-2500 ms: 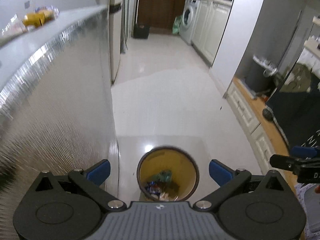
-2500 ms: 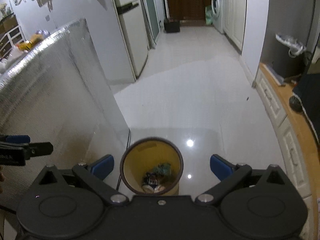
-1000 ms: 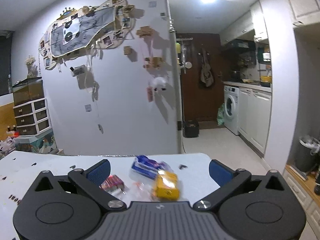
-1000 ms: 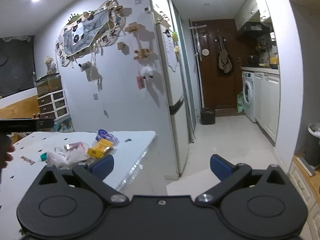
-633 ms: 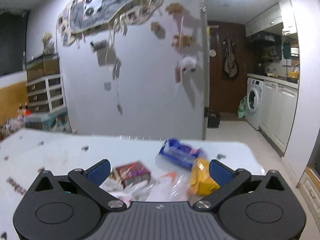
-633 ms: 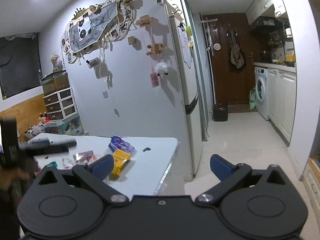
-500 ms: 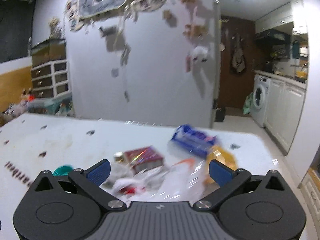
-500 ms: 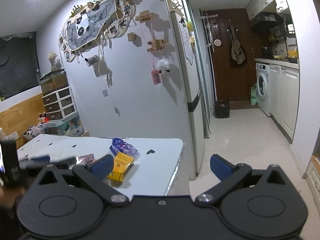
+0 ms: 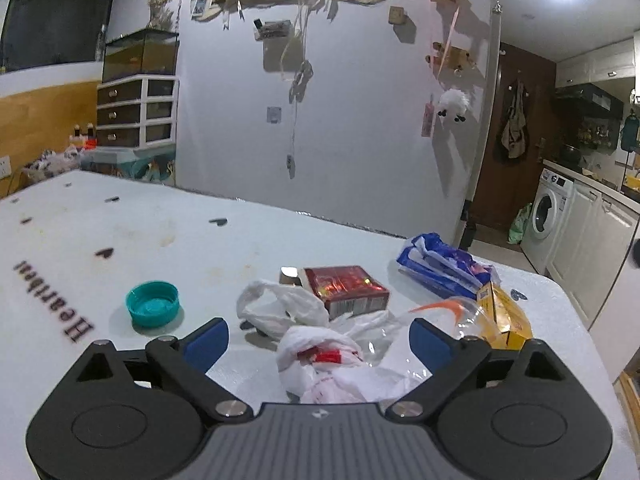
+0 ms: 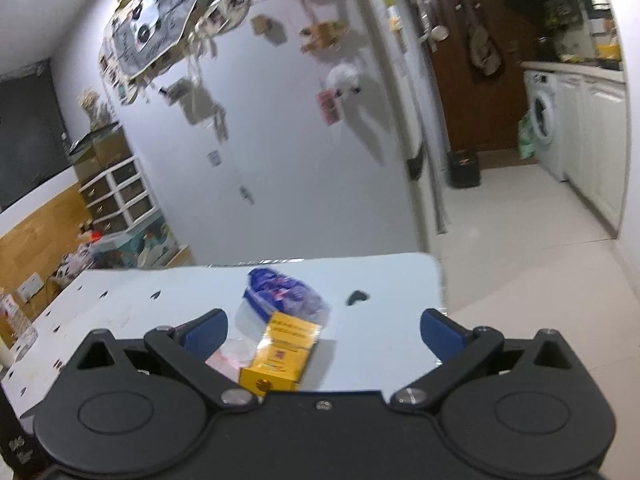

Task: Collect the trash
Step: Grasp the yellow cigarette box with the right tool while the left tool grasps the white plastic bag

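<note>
Both tongs have swung from bin to table; left tongs (image 9: 318,338), spread but just narrowing, straddle crumpled white wrapper (image 9: 320,364)

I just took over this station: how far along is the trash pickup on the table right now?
Nothing is in hand: the left gripper is open, its jaws just closing around the crumpled white bag; the right gripper is open over the yellow box. Still on the table: red box, blue wrapper, teal cap. No bin shows in these views.
</note>
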The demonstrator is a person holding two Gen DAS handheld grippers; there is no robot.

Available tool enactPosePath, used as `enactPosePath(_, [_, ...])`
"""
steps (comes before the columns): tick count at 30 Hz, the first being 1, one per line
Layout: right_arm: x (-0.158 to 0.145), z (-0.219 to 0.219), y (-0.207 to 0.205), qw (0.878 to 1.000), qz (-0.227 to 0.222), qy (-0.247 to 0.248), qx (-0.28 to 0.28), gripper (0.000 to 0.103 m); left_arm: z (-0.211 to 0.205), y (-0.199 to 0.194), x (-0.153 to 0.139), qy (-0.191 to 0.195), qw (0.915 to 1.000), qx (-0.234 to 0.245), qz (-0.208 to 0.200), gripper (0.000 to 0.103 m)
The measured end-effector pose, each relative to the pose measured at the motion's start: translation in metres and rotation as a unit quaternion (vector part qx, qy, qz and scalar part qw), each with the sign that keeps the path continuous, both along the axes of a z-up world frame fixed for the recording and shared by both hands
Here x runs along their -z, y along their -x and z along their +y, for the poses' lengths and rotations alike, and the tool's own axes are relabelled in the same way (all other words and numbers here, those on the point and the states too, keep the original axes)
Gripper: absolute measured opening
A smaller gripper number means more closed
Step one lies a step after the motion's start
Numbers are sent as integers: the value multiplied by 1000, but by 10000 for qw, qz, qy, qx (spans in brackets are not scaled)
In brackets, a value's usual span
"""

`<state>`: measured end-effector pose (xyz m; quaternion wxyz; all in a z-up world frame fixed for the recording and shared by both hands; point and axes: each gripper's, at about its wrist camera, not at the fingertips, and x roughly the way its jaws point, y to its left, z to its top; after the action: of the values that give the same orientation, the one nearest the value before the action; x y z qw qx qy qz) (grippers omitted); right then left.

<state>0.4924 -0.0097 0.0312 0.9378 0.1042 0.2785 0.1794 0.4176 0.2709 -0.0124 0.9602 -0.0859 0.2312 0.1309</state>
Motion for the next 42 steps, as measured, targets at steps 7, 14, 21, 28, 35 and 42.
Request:
enactPosePath(7, [28, 38, -44, 9984, 336, 73, -448, 102, -11, 0, 16, -253, 9995, -75, 186, 93])
enactPosePath(14, [57, 60, -80, 9939, 1068, -122, -261, 78, -16, 0, 26, -133, 9994, 238, 234, 89])
enactPosePath(21, [73, 75, -78, 9899, 1383, -51, -313, 54, 9, 4, 32, 667, 9976, 20, 160, 70])
enactPosePath(28, [66, 63, -69, 9881, 1314, -51, -794, 27, 5, 3, 29, 741, 9970, 210, 74, 63])
enactPosePath(35, [66, 41, -63, 9874, 1377, -221, -744, 44, 8, 5, 29, 765, 9969, 95, 139, 46])
enactPosePath(42, [71, 48, -53, 9881, 1352, -732, -63, 65, 1, 12, 20, 657, 9975, 255, -11, 43])
